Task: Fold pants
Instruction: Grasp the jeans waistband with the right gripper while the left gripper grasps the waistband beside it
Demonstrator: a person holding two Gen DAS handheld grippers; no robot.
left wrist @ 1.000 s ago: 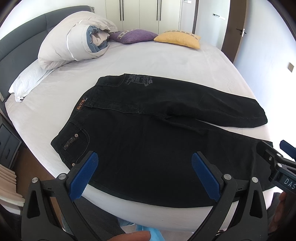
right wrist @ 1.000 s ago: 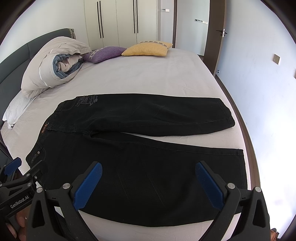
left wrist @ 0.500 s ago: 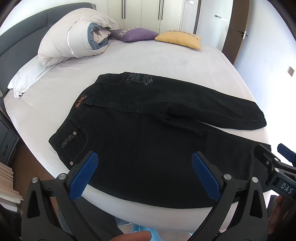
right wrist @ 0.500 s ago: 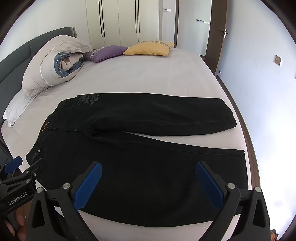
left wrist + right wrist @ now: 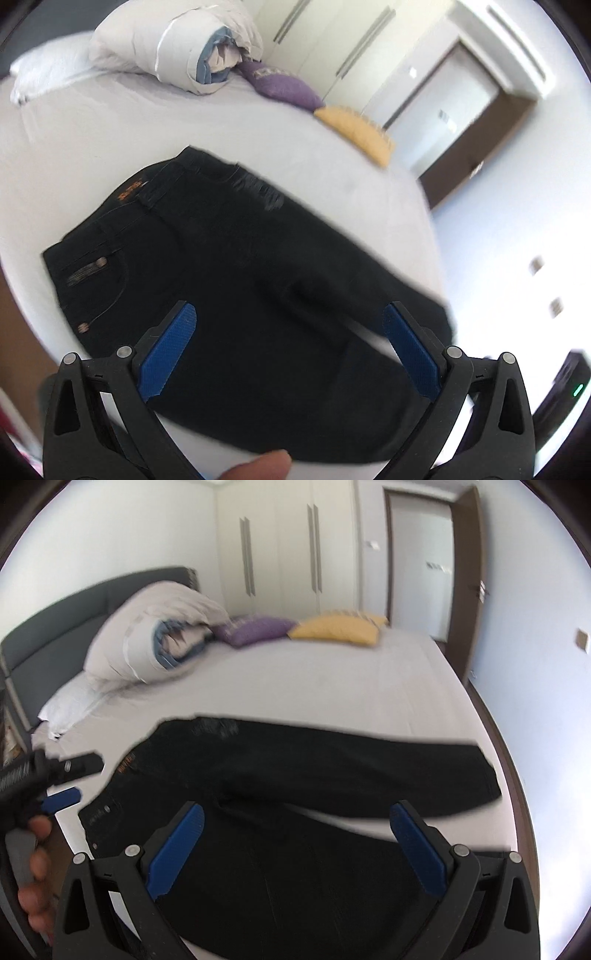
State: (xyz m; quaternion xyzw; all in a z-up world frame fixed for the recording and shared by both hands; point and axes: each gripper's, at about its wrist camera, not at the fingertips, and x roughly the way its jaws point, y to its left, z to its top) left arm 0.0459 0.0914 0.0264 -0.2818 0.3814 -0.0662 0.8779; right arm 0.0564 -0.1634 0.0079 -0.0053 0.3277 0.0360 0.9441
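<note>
The bed (image 5: pixel 332 686) takes up most of the room, and the black pants (image 5: pixel 314 775) lie flat across its near half — waistband to the left, legs running right, the far leg angled away from the near one. Nothing's folded yet, so I'd guess the first move is laying one leg over the other; best to pinch the near edge at waistband and hem together, lift evenly, and match the seams so the denim doesn't bunch. The left gripper (image 5: pixel 290 341) hangs over the hip area, jaws spread wide, holding nothing. The right gripper (image 5: pixel 295 840) — same story, wide open above the near leg, nothing gripped.
</note>
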